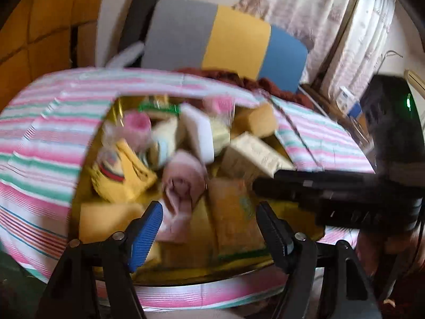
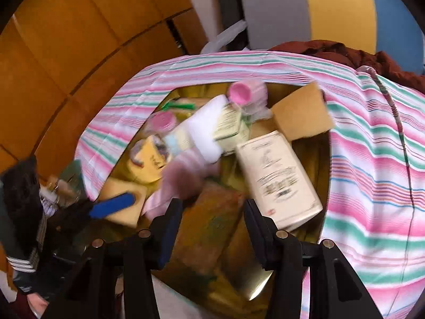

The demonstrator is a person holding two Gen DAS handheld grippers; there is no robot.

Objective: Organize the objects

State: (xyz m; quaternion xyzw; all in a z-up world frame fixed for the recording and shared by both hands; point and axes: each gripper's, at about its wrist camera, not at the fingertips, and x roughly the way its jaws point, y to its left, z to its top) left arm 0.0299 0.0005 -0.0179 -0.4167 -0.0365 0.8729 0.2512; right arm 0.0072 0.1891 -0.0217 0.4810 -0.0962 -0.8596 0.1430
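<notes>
Both claws, left (image 1: 209,219) and right (image 2: 212,218), hung spread and empty, poised to pick from the jumbled tray (image 1: 292,207); a pink cloth roll (image 1: 180,183) lay just ahead.

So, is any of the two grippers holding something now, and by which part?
Nothing is held. The left gripper and the right gripper both stand open above the pile in the gold tray, with nothing between their fingers.
</notes>
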